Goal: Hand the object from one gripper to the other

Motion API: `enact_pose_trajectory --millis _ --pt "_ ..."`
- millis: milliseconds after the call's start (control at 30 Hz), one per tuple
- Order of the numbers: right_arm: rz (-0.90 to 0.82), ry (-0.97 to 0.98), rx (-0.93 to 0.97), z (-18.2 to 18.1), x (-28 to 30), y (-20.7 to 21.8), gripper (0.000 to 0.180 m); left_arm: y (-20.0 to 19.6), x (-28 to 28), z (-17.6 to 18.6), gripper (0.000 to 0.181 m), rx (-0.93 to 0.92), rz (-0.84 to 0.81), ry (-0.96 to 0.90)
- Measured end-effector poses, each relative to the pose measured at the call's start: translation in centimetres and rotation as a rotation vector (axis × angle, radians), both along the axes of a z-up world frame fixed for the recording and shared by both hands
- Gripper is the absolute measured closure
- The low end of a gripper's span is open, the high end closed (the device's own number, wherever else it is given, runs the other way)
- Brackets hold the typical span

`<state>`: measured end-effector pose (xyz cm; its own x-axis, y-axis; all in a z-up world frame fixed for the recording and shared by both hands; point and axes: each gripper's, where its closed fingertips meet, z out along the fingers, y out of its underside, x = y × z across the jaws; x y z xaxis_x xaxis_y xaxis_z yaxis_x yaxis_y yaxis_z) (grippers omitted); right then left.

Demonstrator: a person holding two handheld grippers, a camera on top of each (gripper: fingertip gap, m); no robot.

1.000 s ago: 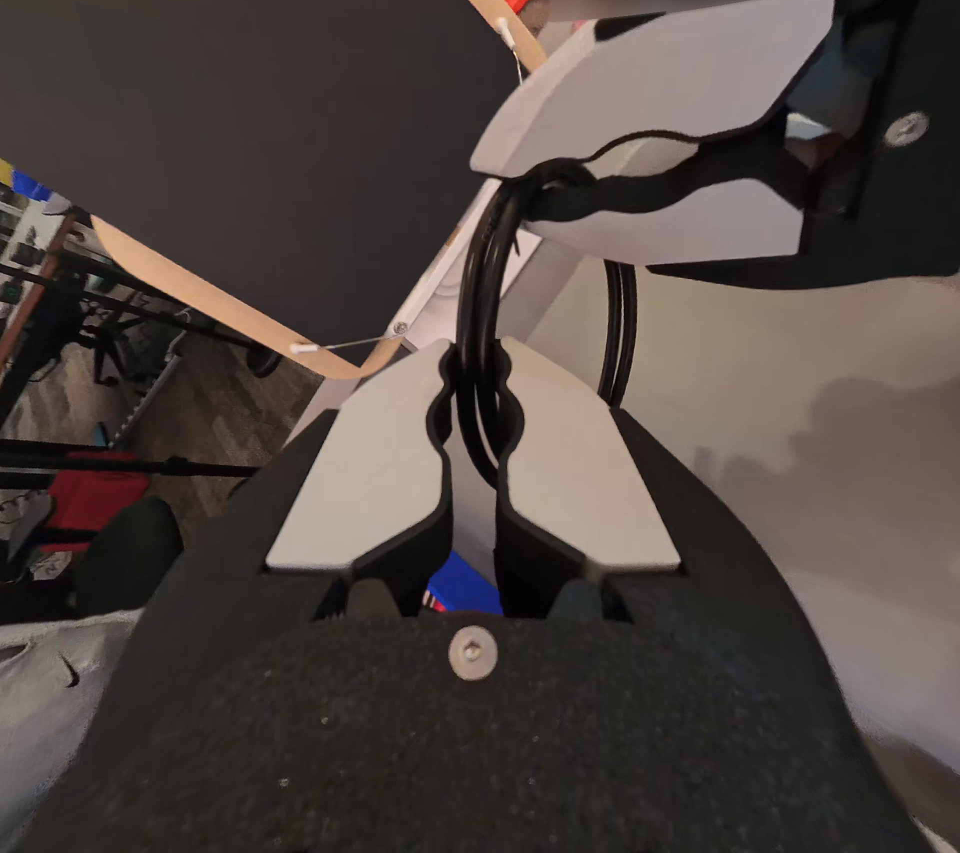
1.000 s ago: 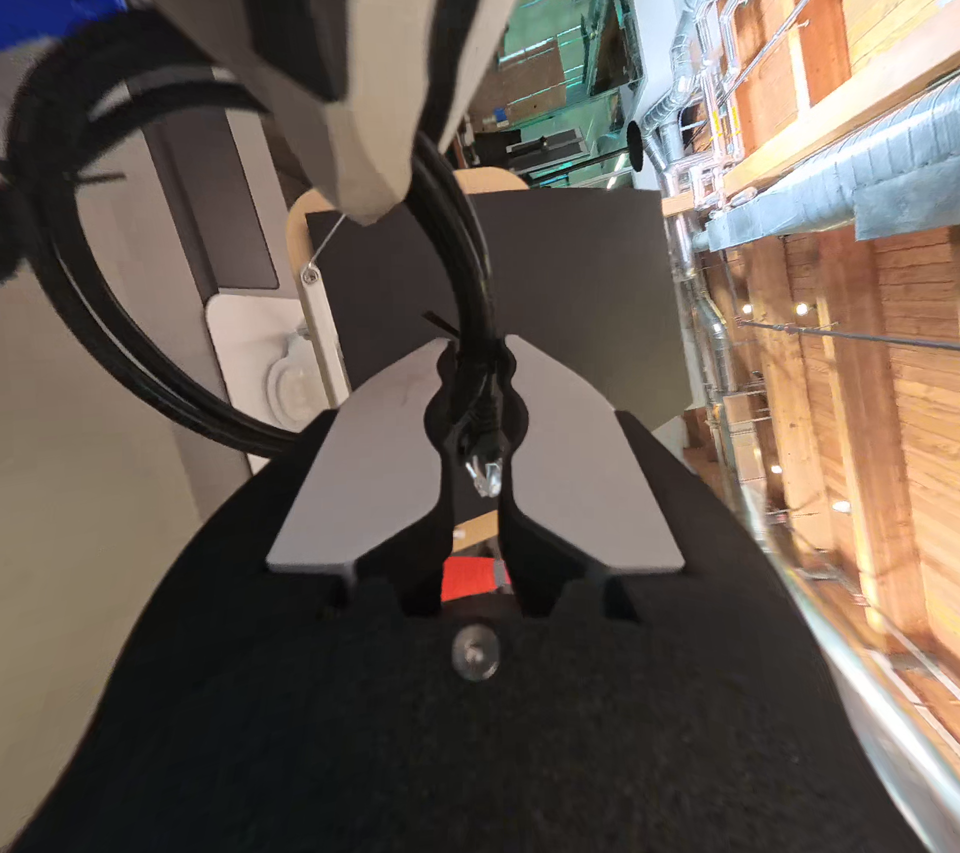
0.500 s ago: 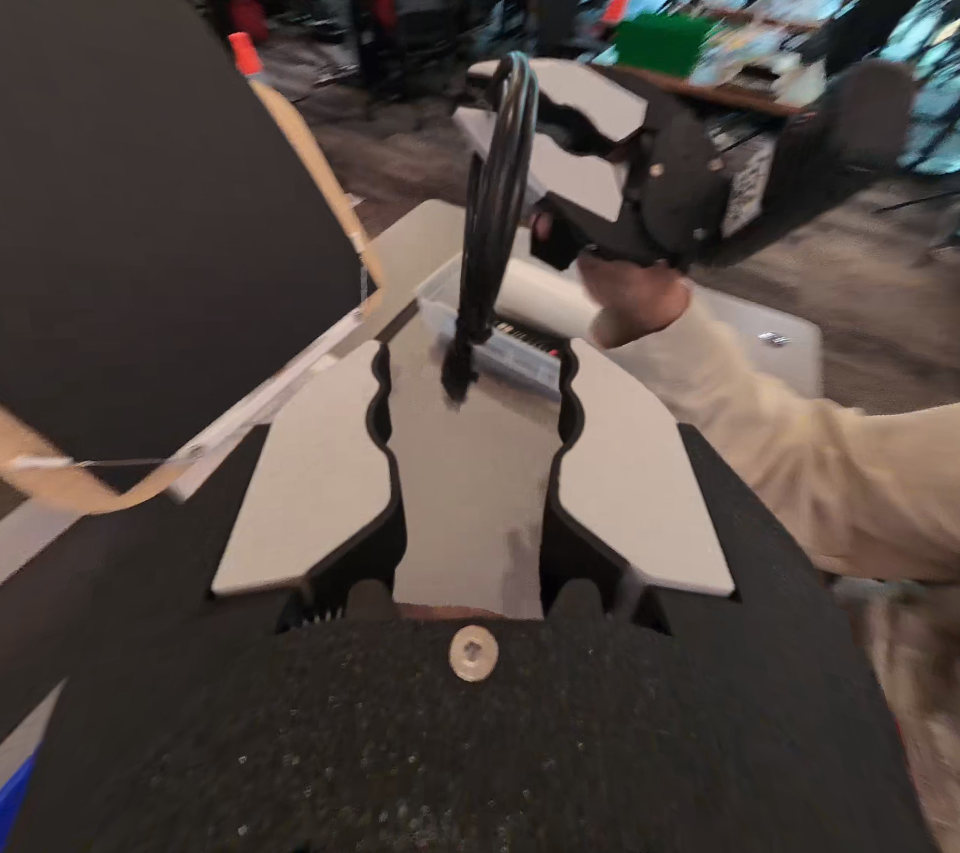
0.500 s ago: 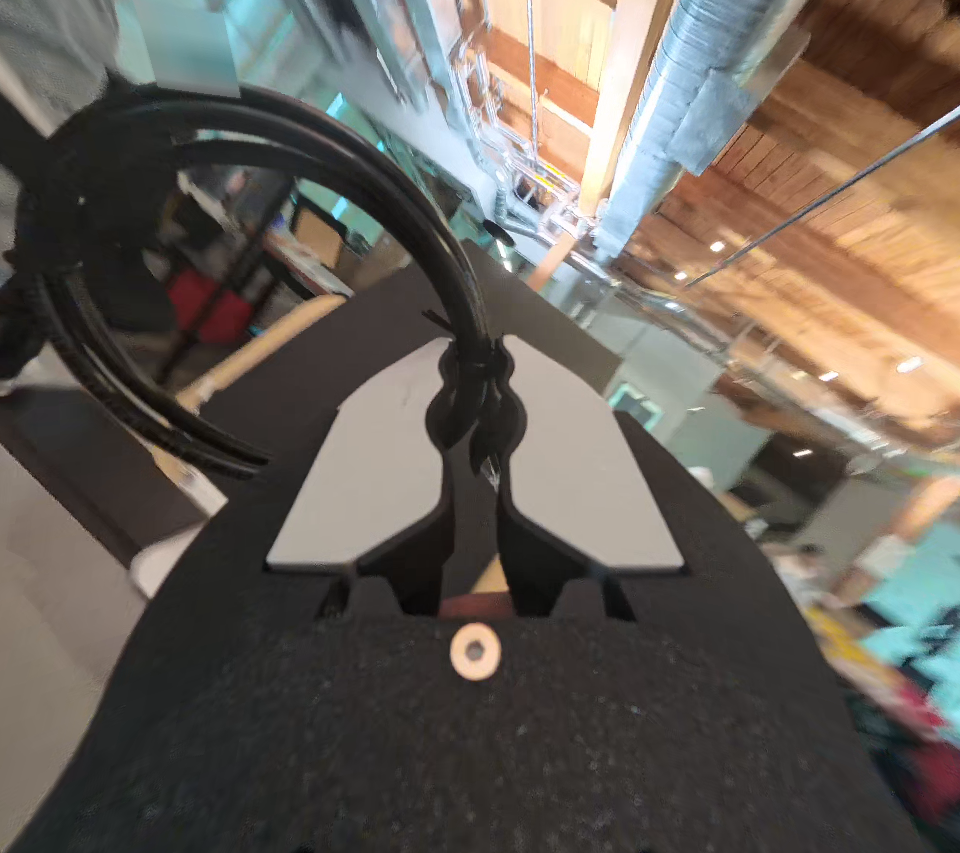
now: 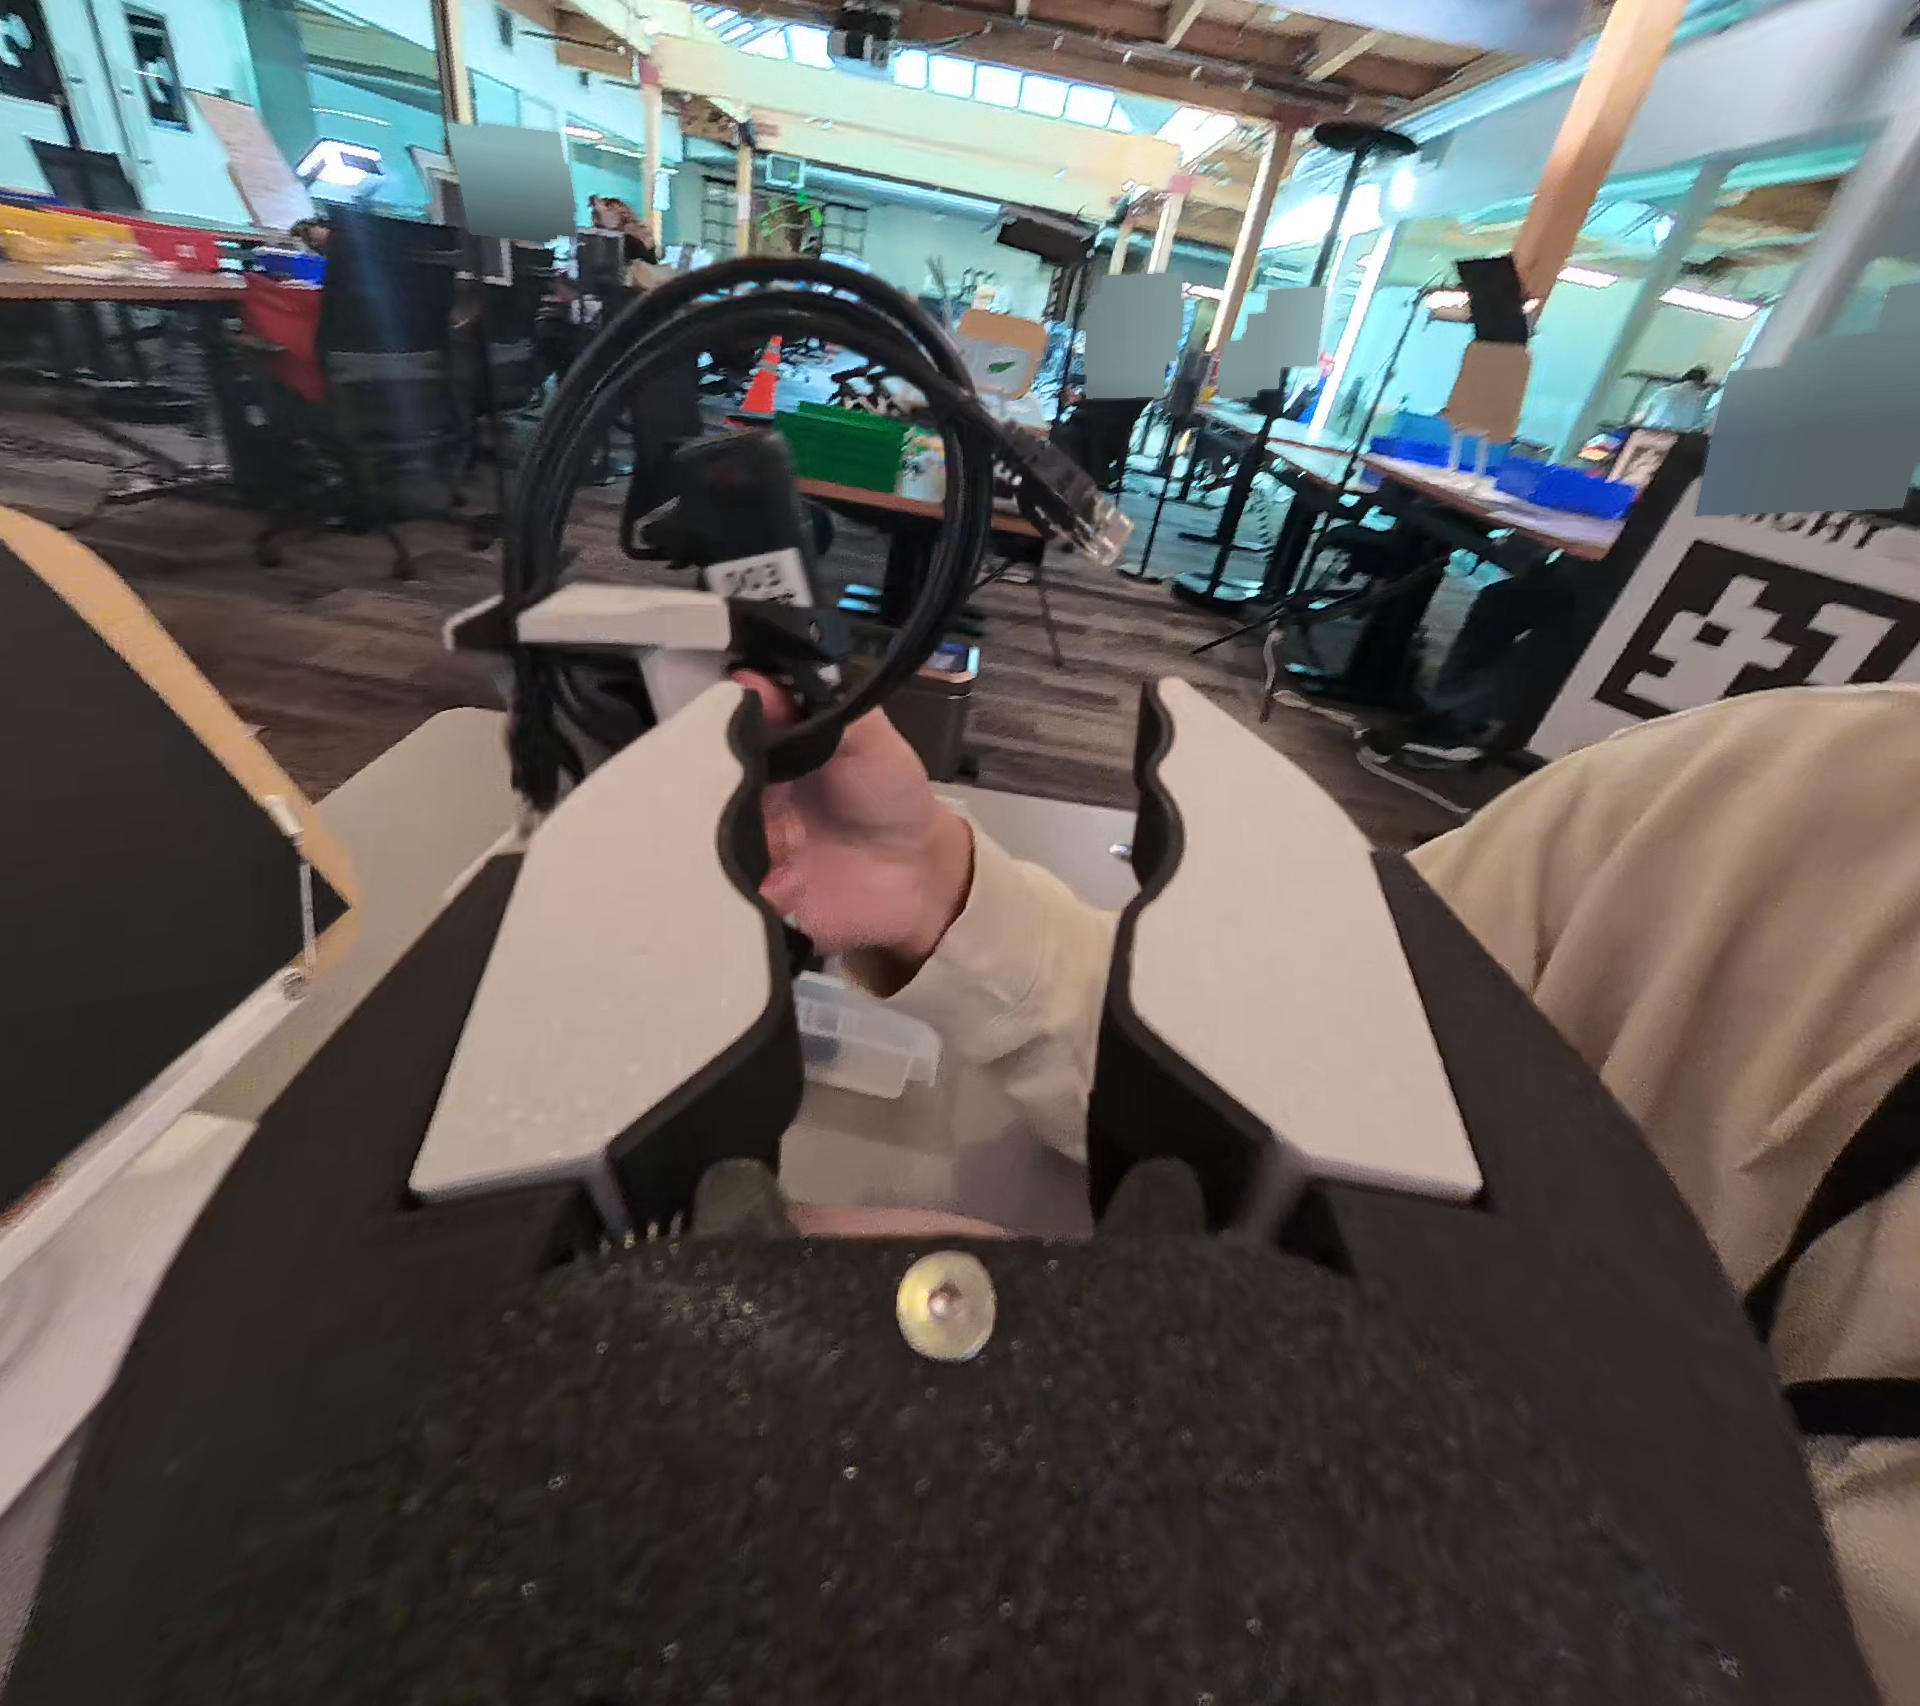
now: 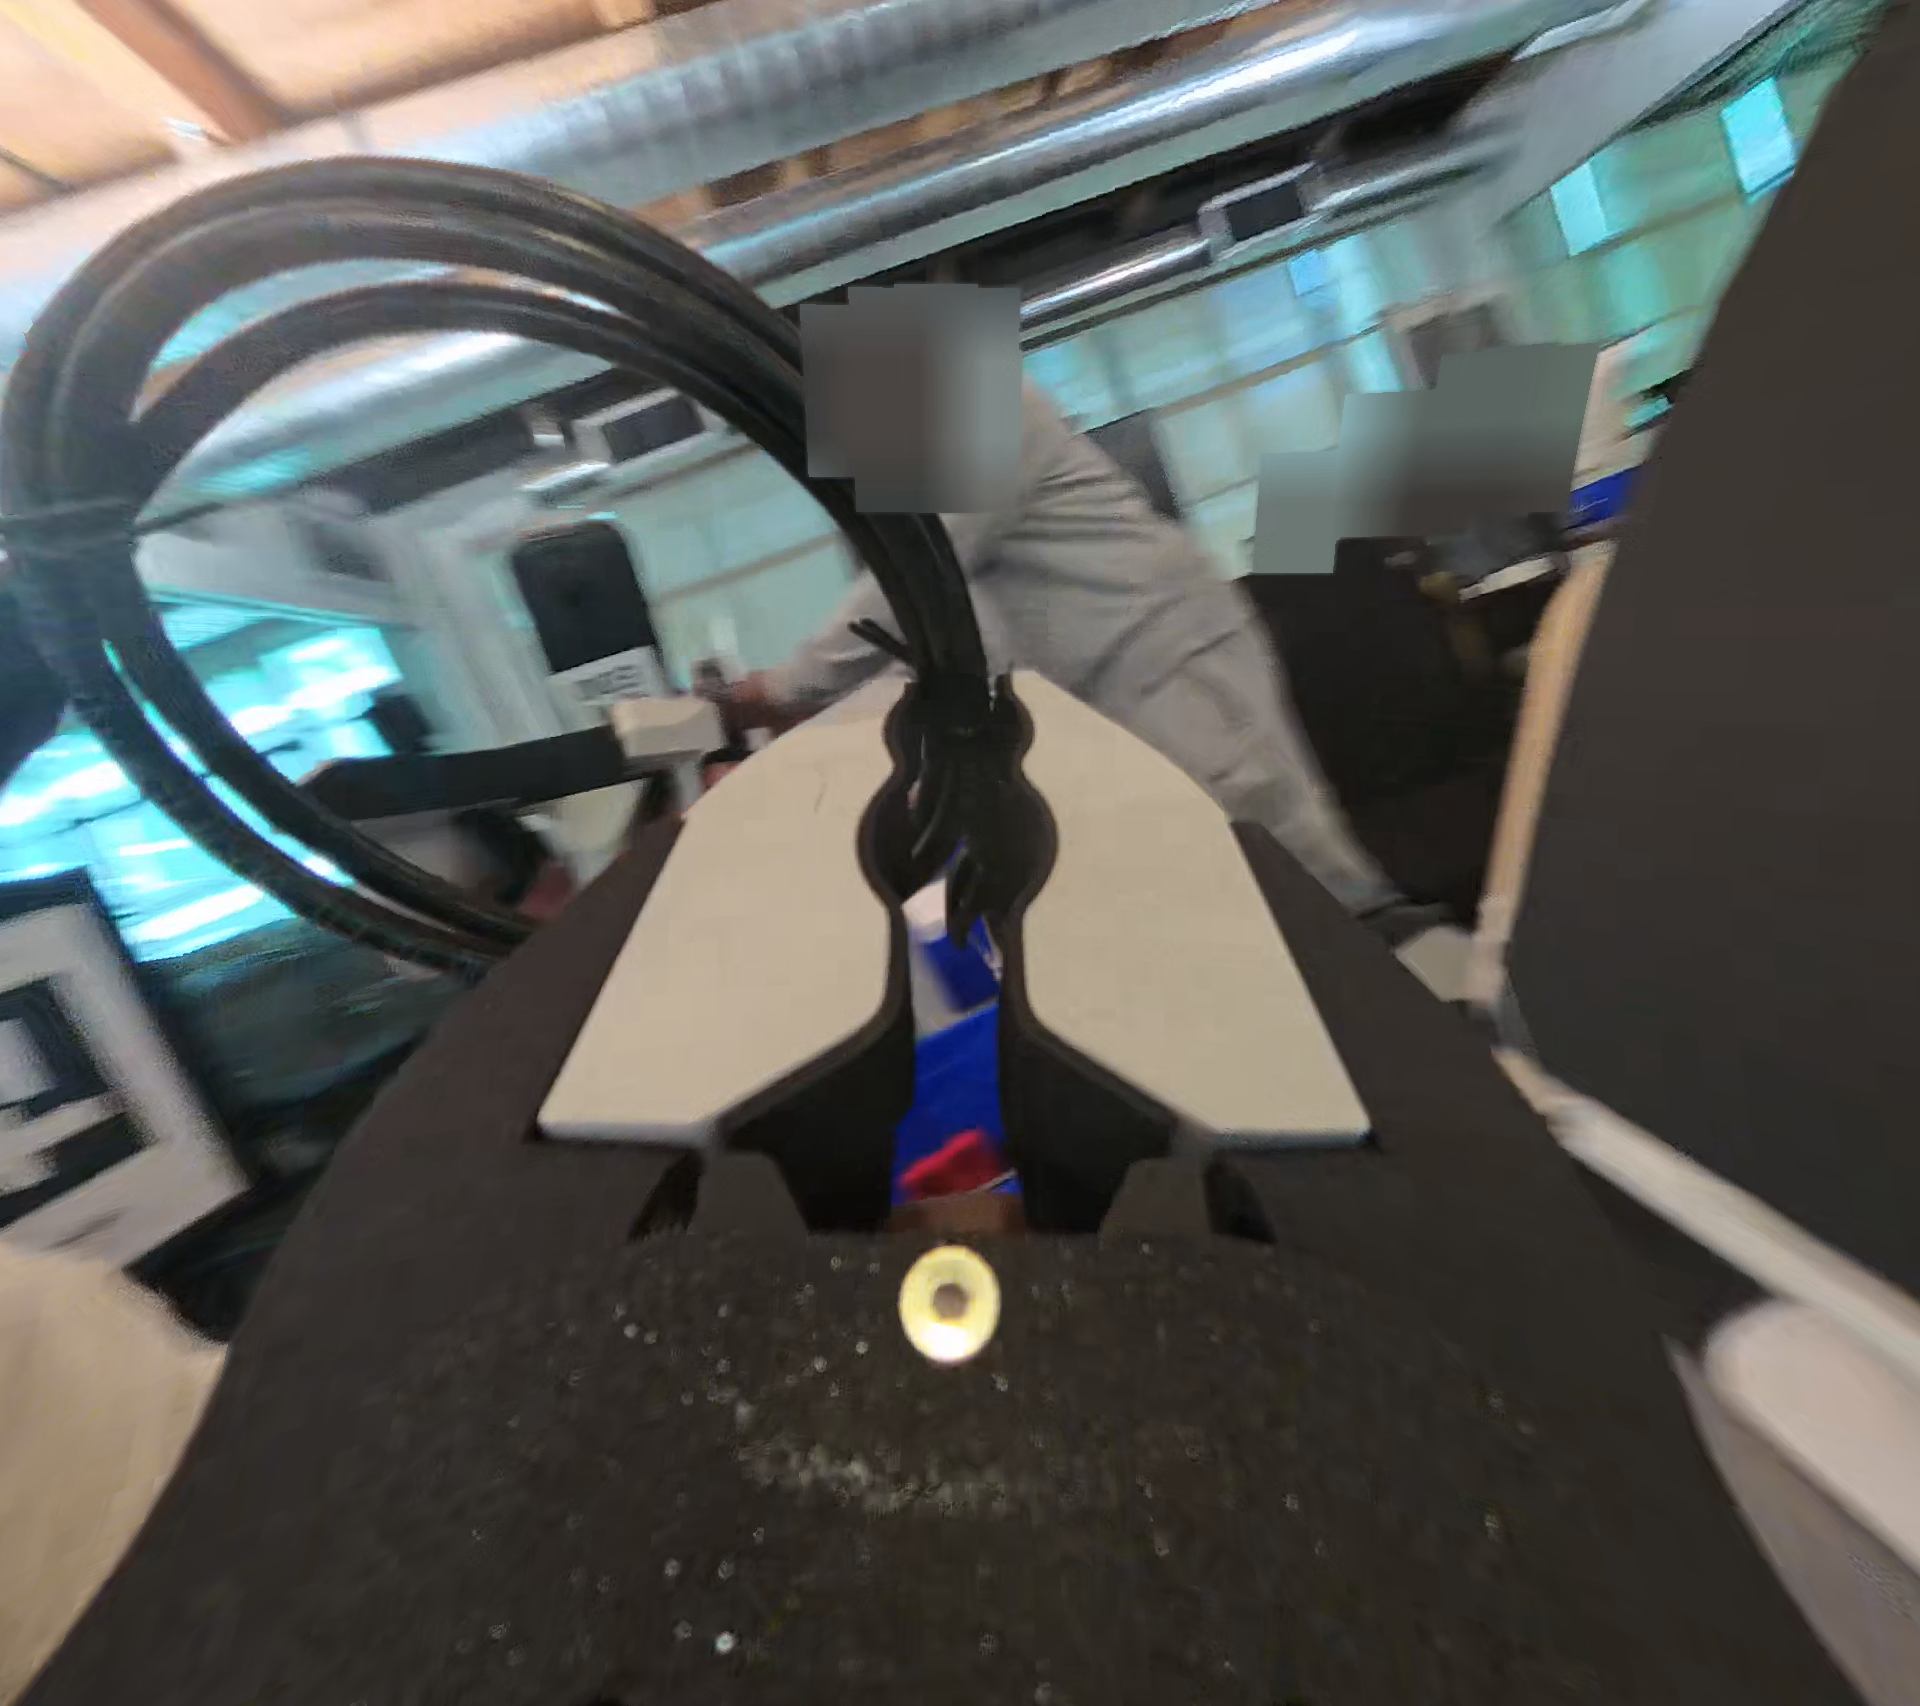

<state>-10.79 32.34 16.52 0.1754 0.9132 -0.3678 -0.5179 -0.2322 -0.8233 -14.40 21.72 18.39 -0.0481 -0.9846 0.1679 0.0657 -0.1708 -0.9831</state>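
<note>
Right tool point(image 6: 961, 721) gripping coiled cable point(image 5: 727, 451), left tool point(image 5: 940, 783) agape

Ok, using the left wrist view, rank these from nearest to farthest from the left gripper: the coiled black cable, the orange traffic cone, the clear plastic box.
From the left gripper:
1. Clear plastic box: low between the open fingers, on the white table.
2. Coiled black cable: ahead and left of centre, held up by the right gripper.
3. Orange traffic cone: far back on the floor, seen through the coil.
</note>
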Motion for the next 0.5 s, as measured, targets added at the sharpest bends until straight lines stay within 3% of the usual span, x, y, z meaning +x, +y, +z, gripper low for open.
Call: enact_pose_trajectory --millis 100,267,300,333,500 --pt "0.180 0.050 -0.057 -0.5 -1.9 -1.0 0.167 0.0 0.9 0.0 0.114 -0.051 -0.040 -0.020" --pt "0.047 -0.253 0.034 -4.0 -5.2 -0.4 0.166 -0.1 2.5 -1.1 0.117 -0.120 -0.073 0.031" --pt "0.010 -0.303 0.048 -4.5 -5.5 -0.2 0.166 -0.2 2.6 -1.1 0.126 -0.146 -0.091 0.031" --pt "-0.021 -0.344 0.055 -5.0 -5.8 0.1 0.165 -0.4 2.6 -1.0 0.157 -0.169 -0.126 0.023" --pt "-0.161 -0.455 0.041 -6.2 -5.4 1.6 0.166 1.1 2.6 -2.3 0.166 -0.219 -0.076 0.086"
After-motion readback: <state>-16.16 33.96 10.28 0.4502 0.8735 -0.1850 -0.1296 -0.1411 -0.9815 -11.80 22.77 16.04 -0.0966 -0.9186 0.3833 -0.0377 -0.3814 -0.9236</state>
